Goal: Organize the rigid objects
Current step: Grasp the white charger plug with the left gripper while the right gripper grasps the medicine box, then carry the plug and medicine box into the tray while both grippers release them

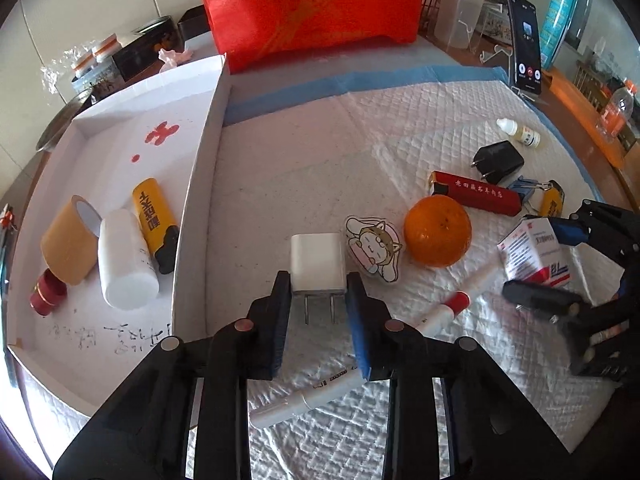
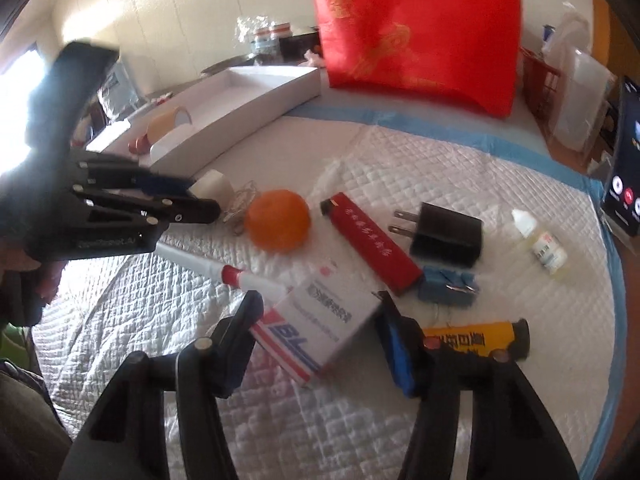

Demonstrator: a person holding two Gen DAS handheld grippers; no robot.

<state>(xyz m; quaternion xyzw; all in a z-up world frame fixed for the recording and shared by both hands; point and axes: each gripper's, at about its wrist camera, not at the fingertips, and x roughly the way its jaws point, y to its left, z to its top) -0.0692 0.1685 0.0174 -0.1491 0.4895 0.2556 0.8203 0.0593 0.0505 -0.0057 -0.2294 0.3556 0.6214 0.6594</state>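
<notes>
Left wrist view: nearest me, my left gripper (image 1: 318,280) is clamped on the white charger (image 1: 318,262), its pads pressed to both sides and its two prongs pointing back at me on the quilted pad (image 1: 304,168). A white marker (image 1: 436,318) with a red band lies under my right finger, partly hidden. Just past the charger I see one cartoon sticker (image 1: 376,248) and one orange (image 1: 437,230). To the right, my right gripper (image 1: 532,254) is closed on the medicine box (image 1: 534,252); in the right wrist view both pads touch that box (image 2: 316,328), which sits tilted on the pad, its print blurred.

Farther out I count one red tube (image 1: 476,193), one black charger (image 1: 498,161), one blue binder clip (image 1: 528,190), one small dropper bottle (image 1: 518,132) and a yellow tube (image 1: 554,204) half hidden behind the clip. The white tray (image 1: 200,160) on the left holds five things: one tape roll (image 1: 70,240), one white bottle (image 1: 124,260), one yellow tube, and one small red cap (image 1: 48,292) partly tucked under the roll. At the far edge stand a red bag (image 1: 316,8), cut off at the top, and a phone (image 1: 525,44) on a stand.
</notes>
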